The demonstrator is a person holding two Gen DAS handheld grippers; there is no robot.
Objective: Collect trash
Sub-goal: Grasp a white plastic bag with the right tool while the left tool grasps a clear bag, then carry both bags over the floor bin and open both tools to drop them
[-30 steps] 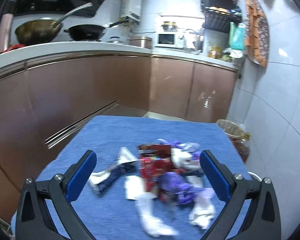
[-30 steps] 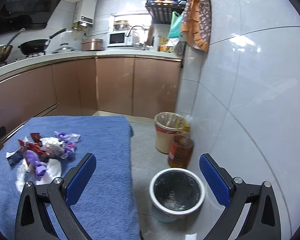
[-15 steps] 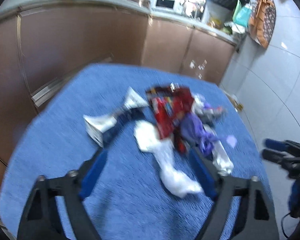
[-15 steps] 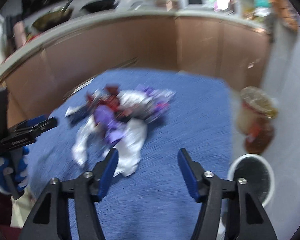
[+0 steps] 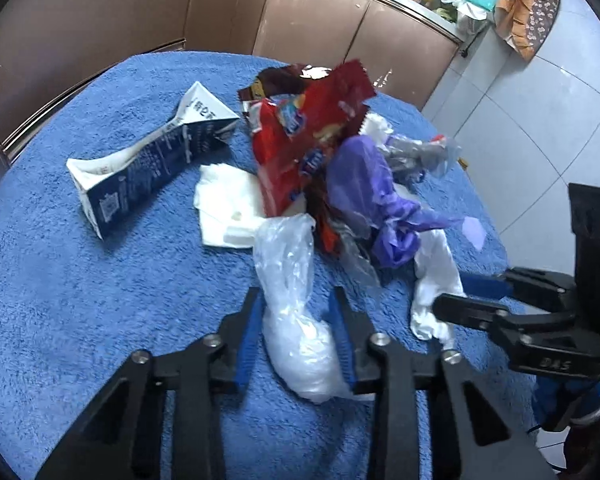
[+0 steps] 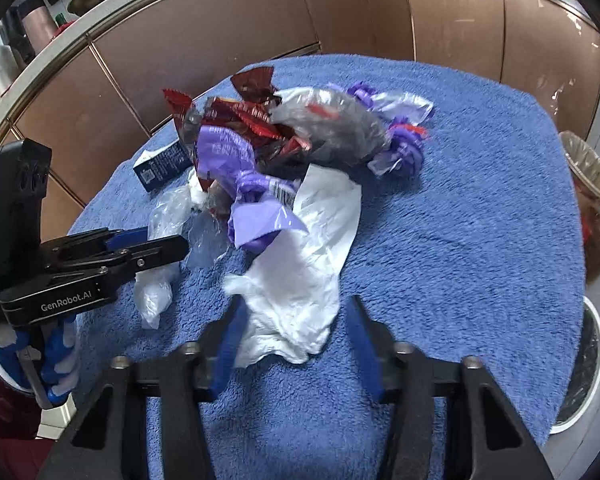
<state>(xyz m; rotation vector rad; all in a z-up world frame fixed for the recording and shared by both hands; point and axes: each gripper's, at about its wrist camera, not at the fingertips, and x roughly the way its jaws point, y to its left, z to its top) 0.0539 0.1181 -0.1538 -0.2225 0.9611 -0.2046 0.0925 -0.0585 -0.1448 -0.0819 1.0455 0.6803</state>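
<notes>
Trash lies heaped in the middle of the blue terry-cloth table cover (image 5: 80, 300): a crushed navy-and-white drink carton (image 5: 148, 160) at the left edge of the heap, folded white paper napkins (image 5: 224, 204) beside it, a crinkled red foil snack wrapper (image 5: 304, 136) on top, and a bunched purple plastic bag (image 5: 372, 196) leaning against the wrapper.

The left gripper (image 5: 296, 328) has just been closing, and a crumpled clear plastic bag (image 5: 292, 280) runs lengthwise between its jaws. The blue pads stand right at the bag's flanks; whether they already press on it I cannot tell. The right gripper (image 6: 292, 328) has also just been closing, around the near end of a limp white plastic bag (image 6: 308, 256). Its left pad touches the bag's edge, but the right pad stands clear of it, so nothing is held yet.

Both bags look feather-light, soft and slick, so they should collapse under the pads and may slide out if only a single layer is caught. Pinching the thick, bunched end looks the safest hold for each, with the jaws run nearly shut. The white bag's far end disappears under the purple plastic, so lifting it may drag neighbouring scraps along. Foil wrappers should crackle and hold their shape a little; the carton looks the stiffest piece and is best taken across its flattened middle. A white-rimmed round waste bin (image 6: 592, 364) stands on the floor just past the table's right edge.
</notes>
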